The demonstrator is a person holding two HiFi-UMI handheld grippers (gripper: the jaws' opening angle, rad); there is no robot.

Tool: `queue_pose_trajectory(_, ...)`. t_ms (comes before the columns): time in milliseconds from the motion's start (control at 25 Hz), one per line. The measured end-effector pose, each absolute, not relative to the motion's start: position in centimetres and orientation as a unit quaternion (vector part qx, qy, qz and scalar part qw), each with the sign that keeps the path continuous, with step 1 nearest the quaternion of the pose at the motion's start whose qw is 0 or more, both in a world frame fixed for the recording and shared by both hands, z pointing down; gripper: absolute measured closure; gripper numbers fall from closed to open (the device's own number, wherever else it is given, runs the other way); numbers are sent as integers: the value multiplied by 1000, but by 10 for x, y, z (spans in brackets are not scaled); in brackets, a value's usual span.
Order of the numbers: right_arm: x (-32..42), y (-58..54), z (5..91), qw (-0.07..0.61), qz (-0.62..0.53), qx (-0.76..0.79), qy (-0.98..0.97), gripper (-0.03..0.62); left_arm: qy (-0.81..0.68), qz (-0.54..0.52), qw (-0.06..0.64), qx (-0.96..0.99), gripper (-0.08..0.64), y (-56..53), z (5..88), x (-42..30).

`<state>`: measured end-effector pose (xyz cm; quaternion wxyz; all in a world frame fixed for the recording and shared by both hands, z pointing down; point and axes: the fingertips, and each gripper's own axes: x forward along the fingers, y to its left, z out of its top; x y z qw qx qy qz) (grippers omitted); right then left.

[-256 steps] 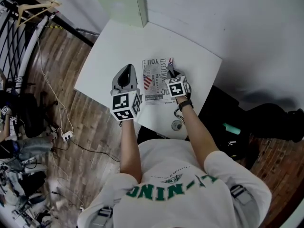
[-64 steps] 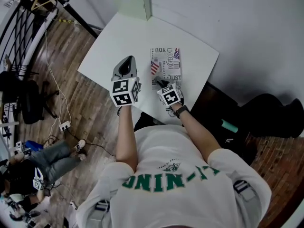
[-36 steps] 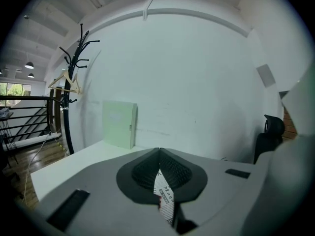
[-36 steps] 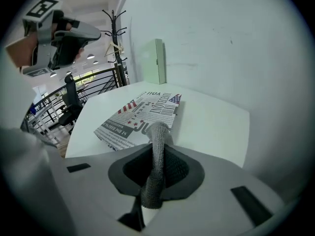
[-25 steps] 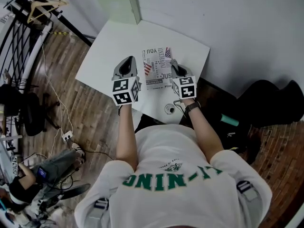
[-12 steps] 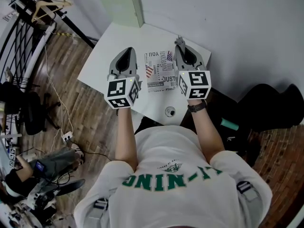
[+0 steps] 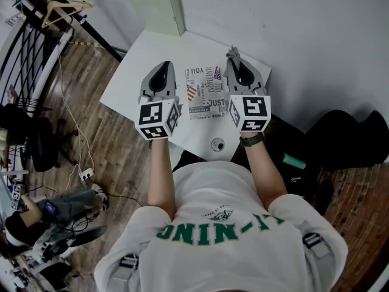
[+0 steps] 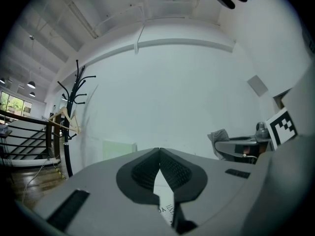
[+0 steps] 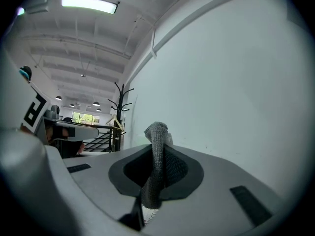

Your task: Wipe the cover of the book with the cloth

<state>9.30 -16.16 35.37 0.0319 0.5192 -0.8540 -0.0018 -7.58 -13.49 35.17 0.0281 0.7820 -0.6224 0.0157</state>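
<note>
The book (image 7: 205, 92), its cover full of black print with a small flag, lies flat on the white table (image 7: 137, 59) between my two grippers. My left gripper (image 7: 162, 66) hovers to the book's left; in the left gripper view its jaws (image 8: 160, 150) meet with nothing between them, and a strip of the book (image 8: 167, 209) shows below. My right gripper (image 7: 233, 56) hovers at the book's right, lifted off the table. It is shut on the grey knitted cloth (image 9: 157, 154), whose end sticks out past the tips (image 7: 231, 50).
A pale green box (image 7: 159, 11) stands at the table's far edge against the wall. A small round fitting (image 7: 217, 143) sits near the front edge. A coat rack with a hanger (image 7: 58, 5) and railings stand at left. A dark bag (image 7: 340, 139) lies at right.
Over the last second the right gripper has risen off the table beside the book, carrying the cloth up and forward. The left gripper has also risen slightly.
</note>
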Motion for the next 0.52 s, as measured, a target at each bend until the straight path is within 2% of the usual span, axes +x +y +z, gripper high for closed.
queue_pose_trajectory(520, 95, -174, 375, 43, 18, 514, -857, 549, -618, 42, 40, 784, 552, -157, 370, -66)
